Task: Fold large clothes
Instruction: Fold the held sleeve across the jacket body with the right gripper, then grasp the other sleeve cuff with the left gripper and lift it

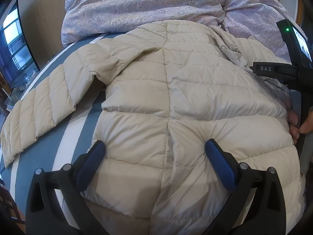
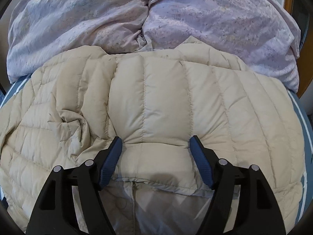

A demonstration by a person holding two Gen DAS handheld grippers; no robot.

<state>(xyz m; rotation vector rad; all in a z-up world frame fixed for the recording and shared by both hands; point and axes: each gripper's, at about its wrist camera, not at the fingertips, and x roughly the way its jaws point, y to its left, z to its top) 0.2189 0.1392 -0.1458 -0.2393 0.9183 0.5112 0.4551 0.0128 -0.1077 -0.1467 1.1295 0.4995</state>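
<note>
Clearly the cream quilted jacket (image 1: pixel 166 98), spread on the striped bed (image 1: pixel 86 113), looks light, puffy and slippery, so with the left claw (image 1: pixel 154 146) and right claw (image 2: pixel 155 143) both spread, pinching nothing, a seamed hem edge seems the safest hold.

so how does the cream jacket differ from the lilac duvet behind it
The jacket is plain cream, stitched into puffy quilted bands; the duvet is lilac with a faint mottled print and no quilting. The jacket lies spread on the striped sheet right under both grippers, one sleeve stretched out, while the duvet is bunched up at the far side. Both are soft, padded and wrinkled.
</note>
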